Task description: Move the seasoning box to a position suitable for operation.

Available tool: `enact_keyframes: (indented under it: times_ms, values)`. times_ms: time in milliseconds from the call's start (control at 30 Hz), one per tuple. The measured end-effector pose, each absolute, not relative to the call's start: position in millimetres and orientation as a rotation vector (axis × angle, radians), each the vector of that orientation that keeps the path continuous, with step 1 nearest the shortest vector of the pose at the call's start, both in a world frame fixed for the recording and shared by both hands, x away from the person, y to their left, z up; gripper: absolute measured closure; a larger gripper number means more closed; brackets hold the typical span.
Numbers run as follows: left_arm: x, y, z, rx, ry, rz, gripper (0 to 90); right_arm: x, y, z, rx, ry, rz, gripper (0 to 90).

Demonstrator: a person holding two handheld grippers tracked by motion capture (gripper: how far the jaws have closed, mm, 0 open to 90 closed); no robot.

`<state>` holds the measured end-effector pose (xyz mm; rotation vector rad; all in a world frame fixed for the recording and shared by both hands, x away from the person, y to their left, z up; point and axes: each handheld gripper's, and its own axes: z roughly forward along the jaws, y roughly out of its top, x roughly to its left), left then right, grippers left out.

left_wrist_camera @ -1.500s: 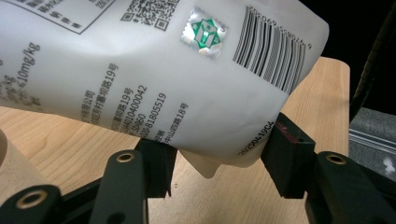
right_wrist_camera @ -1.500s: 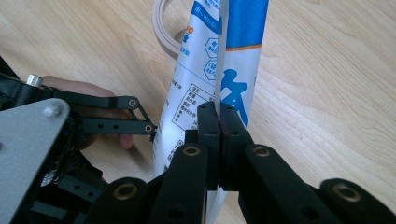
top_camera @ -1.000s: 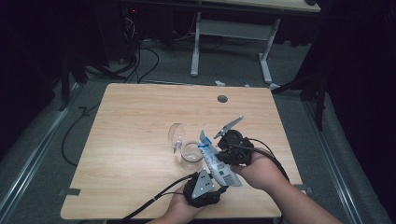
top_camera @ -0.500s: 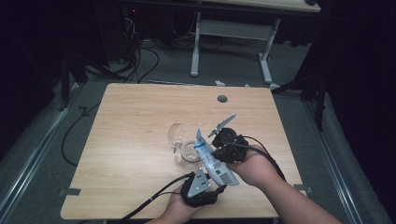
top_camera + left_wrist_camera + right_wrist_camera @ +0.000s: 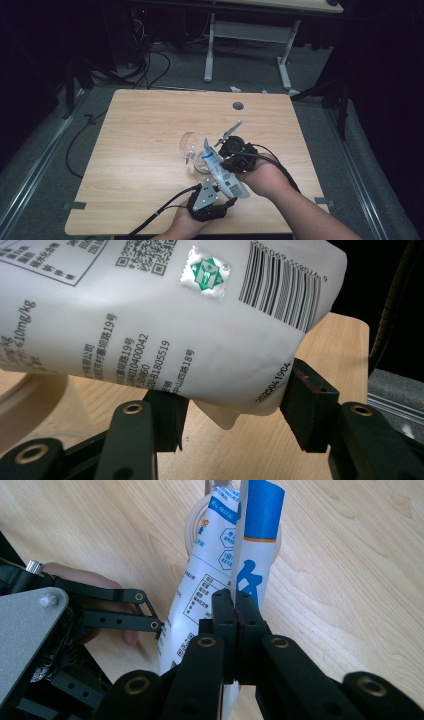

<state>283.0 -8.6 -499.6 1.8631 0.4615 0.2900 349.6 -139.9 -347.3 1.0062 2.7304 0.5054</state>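
Table [image 5: 150, 150]: pouch [image 5: 222, 172] held tilted above near edge, long axis 11-to-5 o'clock, mouth over glass [image 5: 191, 146]. Right gripper [image 5: 235, 612] clamped on pouch's side seam. Left gripper [image 5: 232, 412] jaws wide, straddling pouch's bottom corner at 5 o'clock, nearer.

Right gripper [image 5: 226, 159]: shifted slightly toward 7 o'clock, nearer left gripper [image 5: 220, 197]. Pouch [image 5: 222, 172]: top end swung down toward 9 o'clock, over glass bowl [image 5: 192, 147]. Grey plate tilted lower.

Right gripper [image 5: 235, 611] fingers pinching pouch [image 5: 220, 550] edge above table [image 5: 350, 580].
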Motion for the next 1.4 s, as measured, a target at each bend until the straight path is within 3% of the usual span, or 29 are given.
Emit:
enact_keyframes:
  times_ms: [1400]
  values:
    - [280.7, -9.3, -495.5, 1.85, 0.431, 0.308, 48.2, 353.8, -132.2, -342.1, 0.966, 2.731, 0.471, 90.0]
